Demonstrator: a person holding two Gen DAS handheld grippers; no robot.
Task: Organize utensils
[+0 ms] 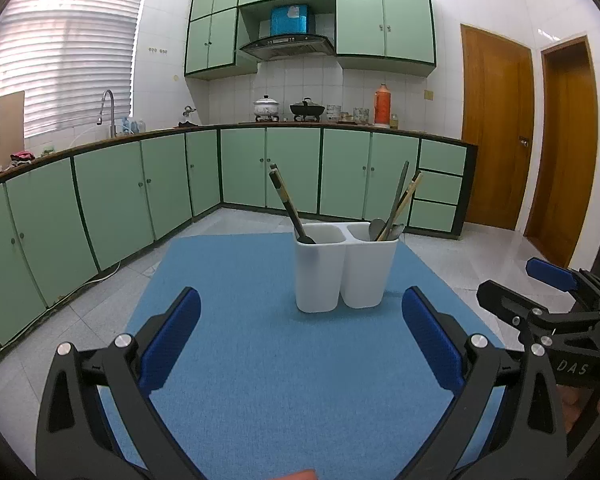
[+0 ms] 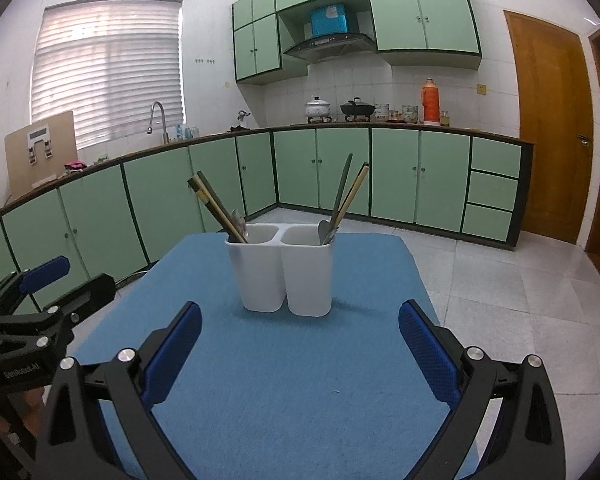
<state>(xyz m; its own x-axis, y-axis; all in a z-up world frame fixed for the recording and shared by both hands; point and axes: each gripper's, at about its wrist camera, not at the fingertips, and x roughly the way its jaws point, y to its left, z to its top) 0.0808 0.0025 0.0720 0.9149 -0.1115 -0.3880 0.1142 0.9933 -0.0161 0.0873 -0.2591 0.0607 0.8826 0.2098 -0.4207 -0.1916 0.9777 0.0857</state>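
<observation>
A white two-compartment utensil holder (image 1: 346, 268) (image 2: 284, 272) stands upright on the blue mat (image 1: 260, 360) (image 2: 300, 380). Its left compartment holds dark chopsticks (image 1: 286, 200) (image 2: 216, 208) and a spoon (image 2: 238, 220). In the right compartment are a green-handled utensil (image 1: 400, 192) (image 2: 342, 188), light chopsticks (image 1: 408, 196) (image 2: 354, 192) and a metal spoon (image 1: 376, 228) (image 2: 324, 232). My left gripper (image 1: 300, 300) (image 2: 72, 276) is open just short of the holder, nothing between its fingers. My right gripper (image 2: 300, 311) (image 1: 516, 280) is open beside it, also holding nothing.
The mat covers a small table with tiled floor (image 2: 520, 280) around it. Green base cabinets (image 1: 140, 200) line the left and far walls. Wooden doors (image 1: 496, 128) stand at the right. A small orange thing (image 1: 296, 474) peeks in at the bottom edge.
</observation>
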